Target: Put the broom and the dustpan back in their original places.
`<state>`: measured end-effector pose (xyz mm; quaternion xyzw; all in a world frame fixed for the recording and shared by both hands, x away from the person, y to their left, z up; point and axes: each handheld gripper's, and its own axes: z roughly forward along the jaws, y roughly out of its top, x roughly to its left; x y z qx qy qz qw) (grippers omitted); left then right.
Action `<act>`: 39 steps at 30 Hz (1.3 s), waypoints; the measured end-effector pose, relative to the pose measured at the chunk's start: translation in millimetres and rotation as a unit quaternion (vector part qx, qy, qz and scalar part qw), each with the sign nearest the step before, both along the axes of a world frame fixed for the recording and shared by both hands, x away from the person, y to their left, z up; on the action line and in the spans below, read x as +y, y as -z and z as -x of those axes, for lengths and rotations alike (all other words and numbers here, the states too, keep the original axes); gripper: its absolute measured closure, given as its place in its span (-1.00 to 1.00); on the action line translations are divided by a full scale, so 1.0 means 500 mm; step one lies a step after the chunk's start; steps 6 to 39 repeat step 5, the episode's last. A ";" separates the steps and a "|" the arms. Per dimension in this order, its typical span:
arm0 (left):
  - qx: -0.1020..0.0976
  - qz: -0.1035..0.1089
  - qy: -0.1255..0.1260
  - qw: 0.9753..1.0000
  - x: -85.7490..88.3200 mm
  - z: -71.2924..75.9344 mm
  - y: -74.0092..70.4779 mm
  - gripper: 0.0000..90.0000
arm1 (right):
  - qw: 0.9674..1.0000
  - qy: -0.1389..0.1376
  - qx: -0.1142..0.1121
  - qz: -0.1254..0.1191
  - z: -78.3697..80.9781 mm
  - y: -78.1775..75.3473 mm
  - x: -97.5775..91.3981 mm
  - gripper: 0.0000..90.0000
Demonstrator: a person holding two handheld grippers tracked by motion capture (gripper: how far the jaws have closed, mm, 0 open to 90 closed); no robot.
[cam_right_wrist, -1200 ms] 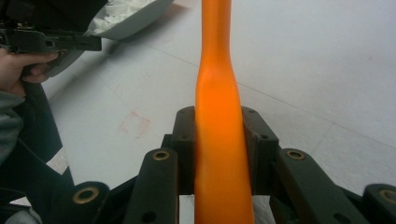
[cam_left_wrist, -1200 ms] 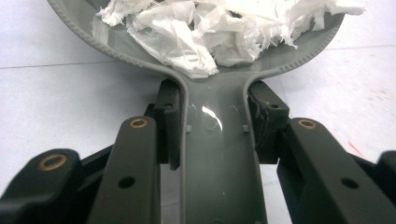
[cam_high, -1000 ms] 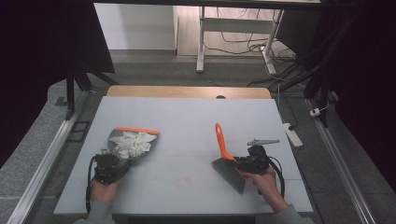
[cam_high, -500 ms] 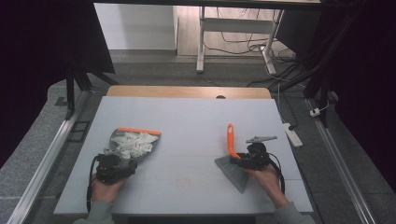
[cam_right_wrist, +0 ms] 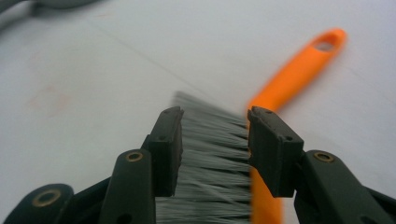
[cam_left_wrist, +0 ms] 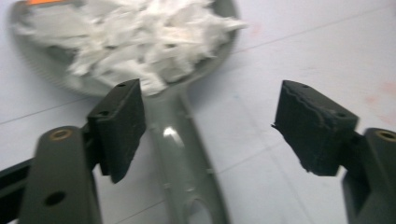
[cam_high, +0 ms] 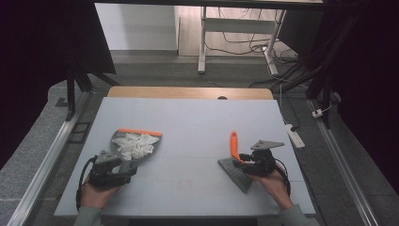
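Observation:
A grey dustpan [cam_high: 123, 137] with an orange front edge lies at the left of the table, heaped with white paper scraps [cam_high: 136, 145]. My left gripper [cam_high: 128, 166] is open at the pan's handle. In the left gripper view the grey handle [cam_left_wrist: 177, 154] runs between the wide-apart jaws of the left gripper [cam_left_wrist: 205, 126], untouched, with the scraps [cam_left_wrist: 140, 37] beyond. A hand brush with an orange handle [cam_high: 233, 141] and grey bristles [cam_high: 235, 173] lies flat at the right. My right gripper [cam_right_wrist: 215, 149] is partly open over the bristles [cam_right_wrist: 210, 135], and the orange handle [cam_right_wrist: 299, 65] points away.
The pale grey table [cam_high: 188, 117] ends in a wooden strip [cam_high: 188, 92] at its far edge. A white power strip [cam_high: 292, 133] lies just off the right edge. Dark curtains hang on both sides, and desk legs and cables stand beyond.
The brush handle swung from pointing up and left to pointing straight away, and the brush came down flat on the table. The left gripper and dustpan stayed put.

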<state>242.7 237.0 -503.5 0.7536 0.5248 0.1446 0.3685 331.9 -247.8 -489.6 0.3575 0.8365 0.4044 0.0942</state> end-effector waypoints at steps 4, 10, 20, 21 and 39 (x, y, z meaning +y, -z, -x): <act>-0.002 0.002 0.028 1.000 -0.004 0.000 0.002 -0.37 | 0.999 -0.037 -0.012 0.003 0.017 0.003 0.006 0.20; -0.002 0.003 0.033 0.999 -0.004 -0.001 0.002 -0.37 | 0.999 -0.041 -0.013 0.004 0.019 0.004 0.007 0.19; -0.002 0.003 0.033 0.999 -0.004 -0.001 0.002 -0.37 | 0.999 -0.041 -0.013 0.004 0.019 0.004 0.007 0.19; -0.002 0.003 0.033 0.999 -0.004 -0.001 0.002 -0.37 | 0.999 -0.041 -0.013 0.004 0.019 0.004 0.007 0.19; -0.002 0.003 0.033 0.999 -0.004 -0.001 0.002 -0.37 | 0.999 -0.041 -0.013 0.004 0.019 0.004 0.007 0.19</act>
